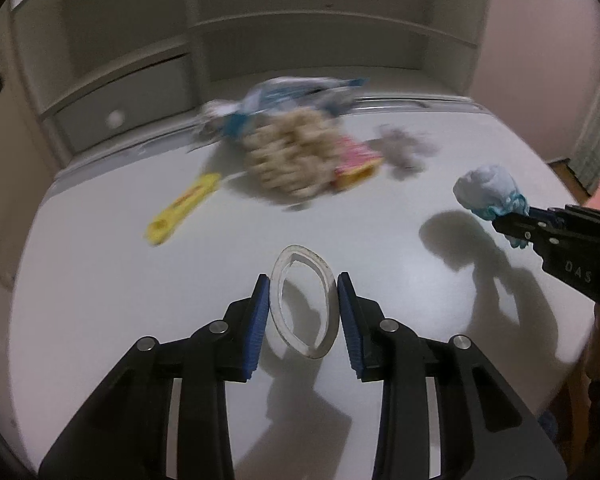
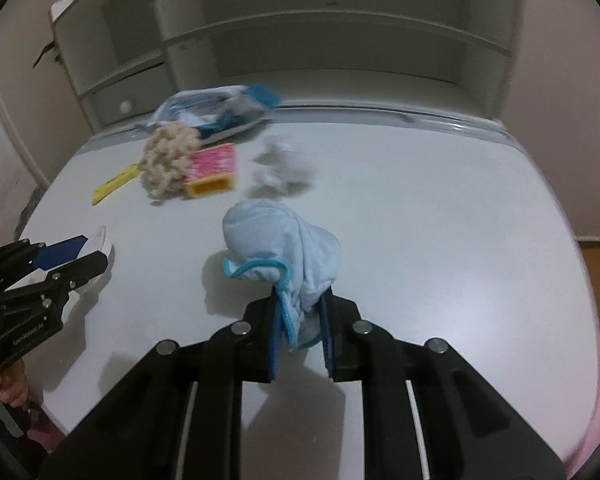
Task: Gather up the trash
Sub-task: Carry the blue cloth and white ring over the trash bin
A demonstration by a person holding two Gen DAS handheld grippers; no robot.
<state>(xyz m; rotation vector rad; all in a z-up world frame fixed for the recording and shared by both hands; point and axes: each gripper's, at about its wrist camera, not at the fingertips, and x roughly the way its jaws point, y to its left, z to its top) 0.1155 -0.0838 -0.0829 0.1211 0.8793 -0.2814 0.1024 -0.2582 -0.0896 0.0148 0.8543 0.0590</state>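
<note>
Looking along the left gripper (image 1: 303, 312), the left wrist view shows its blue pads pressed against the two sides of a clear plastic ring (image 1: 303, 300), which stands on edge between them above the white table (image 1: 100, 280); a shadow of the ring falls on the table below it. Farther off lie a yellow wrapper (image 1: 182, 208), a beige woolly bundle (image 1: 288, 160), a pink and yellow box (image 1: 356, 160), a grey scrap (image 1: 406, 150) and a clear bag with blue parts (image 1: 292, 94), all blurred. At the right edge the right gripper (image 1: 512, 222) enters, clamped on a pale blue cloth (image 1: 486, 190) held clear of the table. The right wrist view shows that gripper (image 2: 302, 320) from behind: its jaws are closed on the lower end of the cloth (image 2: 276, 236), whose bunched bulk with a brighter blue hem stands out beyond the fingertips. Only this view shows the box's open yellow end and, at lower left, a person's fingers (image 2: 14, 388) on the left gripper's handle. The ring appears here merely as a pale edge (image 2: 100, 240) at the left gripper's tip.
</note>
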